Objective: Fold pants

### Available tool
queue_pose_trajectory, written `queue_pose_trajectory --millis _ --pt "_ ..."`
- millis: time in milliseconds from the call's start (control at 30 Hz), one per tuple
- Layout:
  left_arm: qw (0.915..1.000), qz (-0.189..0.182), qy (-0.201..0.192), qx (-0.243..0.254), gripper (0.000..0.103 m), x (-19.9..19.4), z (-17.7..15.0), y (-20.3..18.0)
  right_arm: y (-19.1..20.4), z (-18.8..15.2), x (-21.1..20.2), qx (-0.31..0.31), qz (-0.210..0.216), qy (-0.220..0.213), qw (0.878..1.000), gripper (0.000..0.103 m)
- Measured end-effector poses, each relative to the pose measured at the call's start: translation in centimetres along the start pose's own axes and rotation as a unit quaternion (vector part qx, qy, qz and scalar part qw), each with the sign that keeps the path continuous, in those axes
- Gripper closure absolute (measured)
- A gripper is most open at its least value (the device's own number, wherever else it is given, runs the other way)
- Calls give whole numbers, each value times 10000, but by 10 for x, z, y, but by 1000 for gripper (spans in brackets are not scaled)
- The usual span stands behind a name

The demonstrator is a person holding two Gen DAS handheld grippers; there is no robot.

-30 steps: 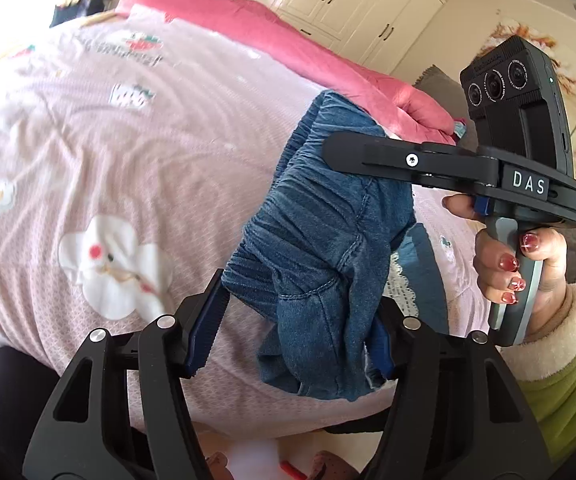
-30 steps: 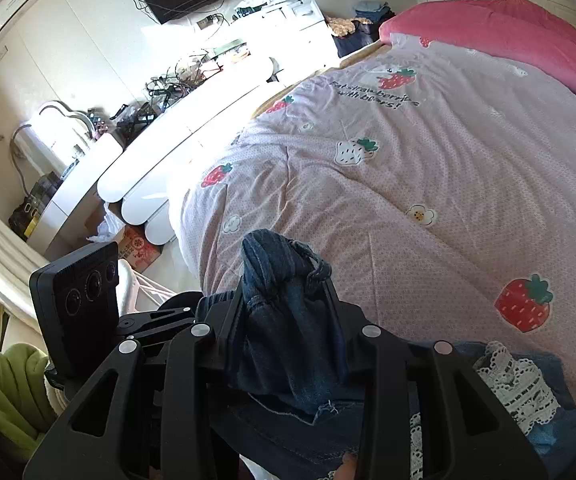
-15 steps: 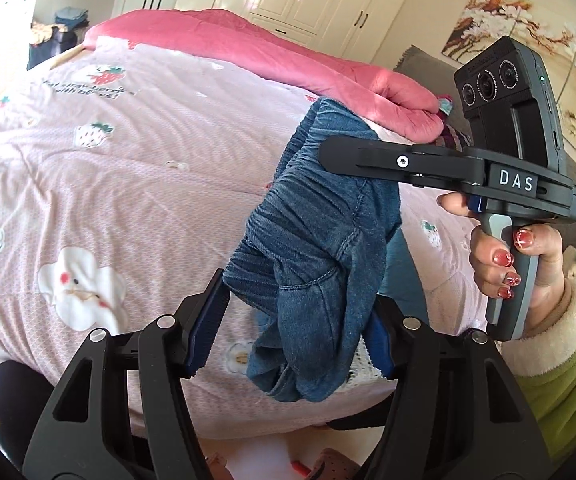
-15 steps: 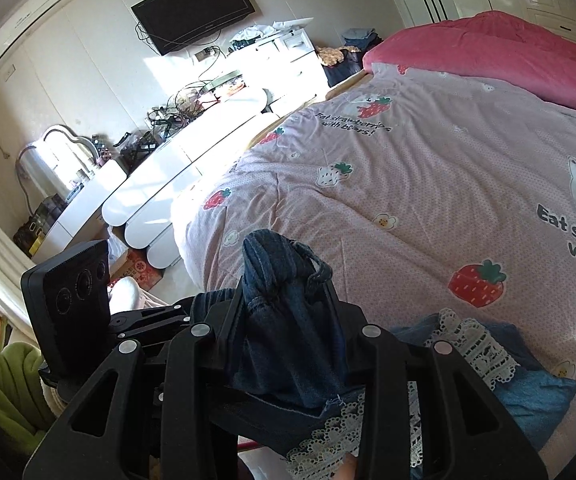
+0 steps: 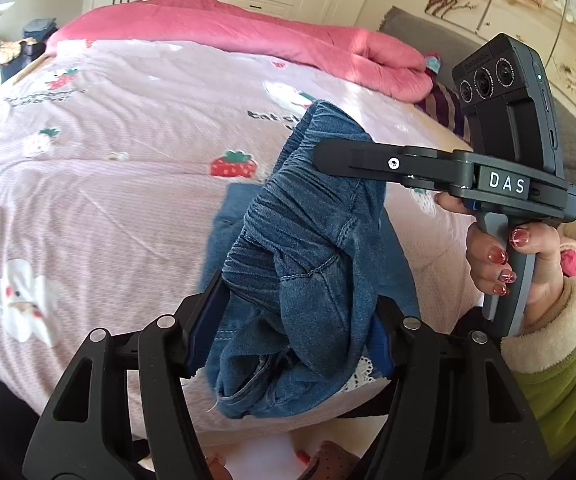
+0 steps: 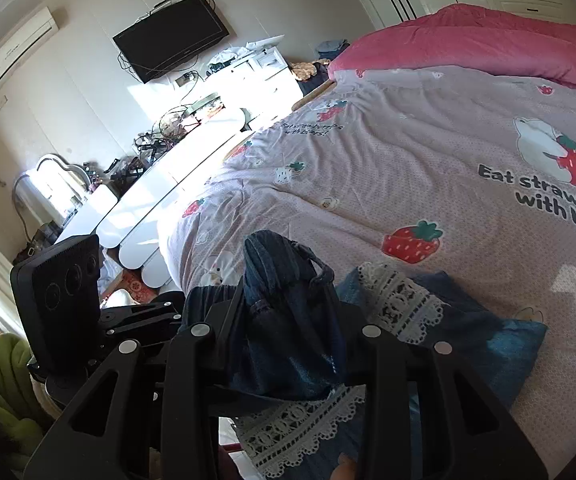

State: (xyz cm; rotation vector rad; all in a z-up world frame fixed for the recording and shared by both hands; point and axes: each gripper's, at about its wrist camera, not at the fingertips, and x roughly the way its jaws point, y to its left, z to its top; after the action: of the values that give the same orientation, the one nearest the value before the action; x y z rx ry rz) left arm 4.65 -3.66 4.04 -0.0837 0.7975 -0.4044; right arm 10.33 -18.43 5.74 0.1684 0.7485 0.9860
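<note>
While both grippers' jaws gripped bunched denim, the left gripper (image 5: 288, 344) and right gripper (image 6: 288, 320) held the pants (image 5: 312, 248) above the bed (image 5: 100, 184), lower centre, probably to spread them.

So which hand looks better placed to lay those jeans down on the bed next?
Probably the right gripper: it holds the denim pants farther out over the pink quilt, while the left gripper grips them nearer the bed's edge.
</note>
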Motion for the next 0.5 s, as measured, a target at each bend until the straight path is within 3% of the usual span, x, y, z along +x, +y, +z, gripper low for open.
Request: queue_pose_trajectory --millis 500 --pt "9992 103 255 290 49 27 0 -27 -33 -23 -12 287 -10 -175 9994 68"
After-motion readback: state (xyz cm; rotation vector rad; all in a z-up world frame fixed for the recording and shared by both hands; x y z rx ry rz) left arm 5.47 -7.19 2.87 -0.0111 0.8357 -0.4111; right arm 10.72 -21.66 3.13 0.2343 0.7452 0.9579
